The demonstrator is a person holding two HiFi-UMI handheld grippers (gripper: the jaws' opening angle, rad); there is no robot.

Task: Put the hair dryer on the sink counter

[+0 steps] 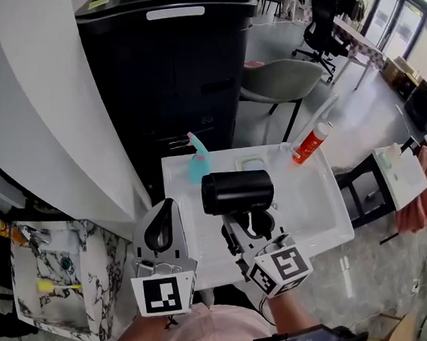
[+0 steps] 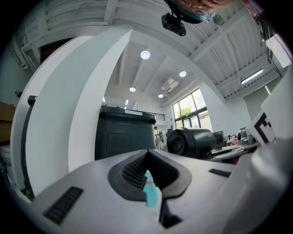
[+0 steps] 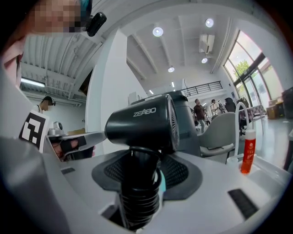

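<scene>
A black hair dryer (image 1: 238,191) hangs above the white sink counter (image 1: 317,209), its barrel lying crosswise. My right gripper (image 1: 249,226) is shut on its ribbed handle, which stands upright between the jaws in the right gripper view, below the hair dryer's barrel (image 3: 142,123). My left gripper (image 1: 161,226) sits just left of it, over the counter's left edge, with its jaws together and nothing held. In the left gripper view the hair dryer (image 2: 192,141) shows to the right, beyond the closed jaws.
A teal bottle (image 1: 198,164) and a red tube (image 1: 311,142) stand at the counter's far side, by a white faucet (image 1: 317,120). Behind it rise a tall black cabinet (image 1: 168,81) and a grey chair (image 1: 280,78). A marble-patterned basin (image 1: 60,283) lies at the lower left.
</scene>
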